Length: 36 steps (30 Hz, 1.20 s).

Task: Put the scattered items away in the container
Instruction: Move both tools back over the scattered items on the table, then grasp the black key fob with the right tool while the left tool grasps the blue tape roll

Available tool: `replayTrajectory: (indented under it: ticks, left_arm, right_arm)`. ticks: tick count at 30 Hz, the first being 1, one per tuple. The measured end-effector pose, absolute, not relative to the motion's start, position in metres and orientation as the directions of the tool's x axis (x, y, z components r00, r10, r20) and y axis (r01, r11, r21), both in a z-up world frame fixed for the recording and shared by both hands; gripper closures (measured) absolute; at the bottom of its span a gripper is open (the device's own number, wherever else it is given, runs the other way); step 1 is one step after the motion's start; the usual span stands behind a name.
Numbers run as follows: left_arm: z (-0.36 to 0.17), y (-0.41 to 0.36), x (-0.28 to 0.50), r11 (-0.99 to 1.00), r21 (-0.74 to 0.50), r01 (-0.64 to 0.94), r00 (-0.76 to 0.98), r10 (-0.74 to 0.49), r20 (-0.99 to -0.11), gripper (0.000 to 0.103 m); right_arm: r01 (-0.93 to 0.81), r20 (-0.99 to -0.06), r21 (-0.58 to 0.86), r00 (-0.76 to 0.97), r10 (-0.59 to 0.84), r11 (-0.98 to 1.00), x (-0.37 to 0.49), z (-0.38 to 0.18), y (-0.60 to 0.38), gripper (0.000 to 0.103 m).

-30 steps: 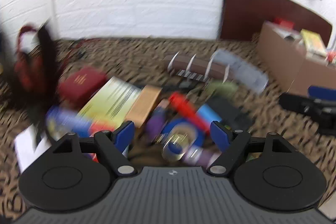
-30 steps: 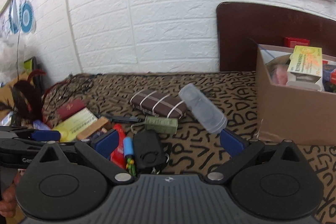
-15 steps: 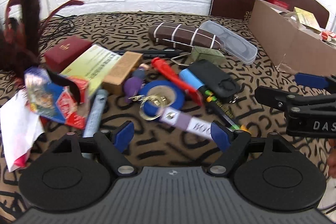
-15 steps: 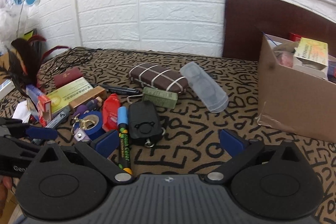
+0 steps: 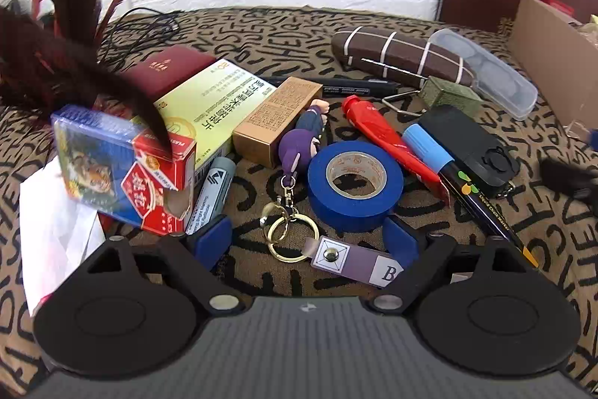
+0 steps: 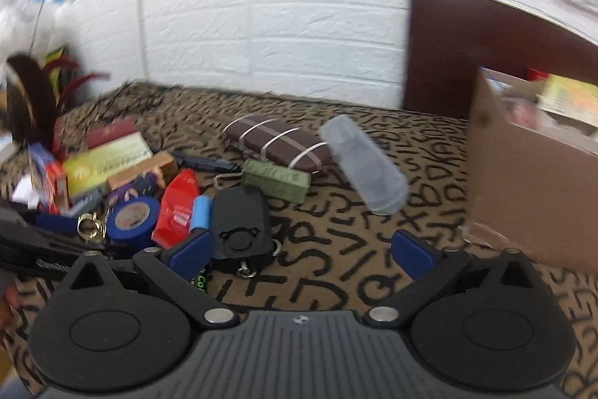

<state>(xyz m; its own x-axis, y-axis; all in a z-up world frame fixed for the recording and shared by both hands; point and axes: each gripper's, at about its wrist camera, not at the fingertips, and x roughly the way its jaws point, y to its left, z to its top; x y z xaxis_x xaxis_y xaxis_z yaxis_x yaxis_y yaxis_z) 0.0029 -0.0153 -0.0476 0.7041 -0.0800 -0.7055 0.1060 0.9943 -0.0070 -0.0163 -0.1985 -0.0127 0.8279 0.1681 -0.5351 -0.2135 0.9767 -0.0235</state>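
My left gripper is open, low over a keyring with a purple figure and a tag that lies between its fingers. A blue tape roll sits just ahead, with a red tube, a blue-capped marker and a black key case to its right. My right gripper is open and empty above the cloth; the key case lies by its left finger. The cardboard box stands at the right, holding several items.
A card pack, yellow-green box, tan box, maroon box and feathers crowd the left. A brown case, clear case and green pouch lie farther back. A white brick wall stands behind.
My left gripper has dropped and moved forward, so the keyring now lies between its fingers. My right gripper has moved slightly closer to the key case.
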Motion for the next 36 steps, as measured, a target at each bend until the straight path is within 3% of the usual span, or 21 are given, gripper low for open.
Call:
replayTrajectory:
  ticks: [2,5,7,17,21,25,28,36]
  left_arm:
    - [-0.047,-0.019,0.000,0.991,0.005,0.134,0.720,-0.094,-0.688,0.016]
    - [-0.046,-0.024,-0.004,0.978,0.011,0.210,0.735,-0.150,-0.661,0.027]
    - [-0.047,-0.029,-0.005,0.964,0.026,0.266,0.740,-0.187,-0.646,0.029]
    - [-0.053,-0.044,0.003,0.898,0.012,0.440,0.714,-0.342,-0.611,0.030]
    - [-0.053,-0.045,0.007,0.910,0.075,0.407,0.735,-0.278,-0.618,0.027]
    - [-0.040,-0.026,0.000,0.913,-0.056,0.404,0.722,-0.356,-0.593,0.030]
    - [-0.033,-0.020,-0.008,0.903,-0.084,0.421,0.734,-0.394,-0.554,0.030]
    - [-0.039,-0.053,-0.005,0.822,0.029,0.569,0.671,-0.443,-0.595,0.030]
  right_arm:
    - [-0.244,-0.540,-0.091,0.827,0.158,0.966,-0.007,-0.019,-0.187,0.001]
    - [-0.279,-0.536,-0.153,0.829,0.158,0.948,0.002,-0.025,-0.180,0.012]
    - [-0.280,-0.532,-0.136,0.830,0.168,0.950,0.004,-0.025,-0.183,0.021]
    - [-0.325,-0.565,-0.093,0.796,0.219,0.941,0.010,-0.027,-0.189,0.019]
    - [-0.365,-0.597,-0.140,0.773,0.215,0.921,0.021,-0.030,-0.182,0.017]
    - [-0.341,-0.592,-0.077,0.772,0.232,0.937,0.017,-0.026,-0.195,0.011]
    - [-0.287,-0.586,-0.004,0.777,0.230,0.958,0.014,-0.028,-0.209,0.008]
    - [-0.214,-0.591,0.032,0.784,0.191,0.976,0.013,-0.030,-0.218,0.005]
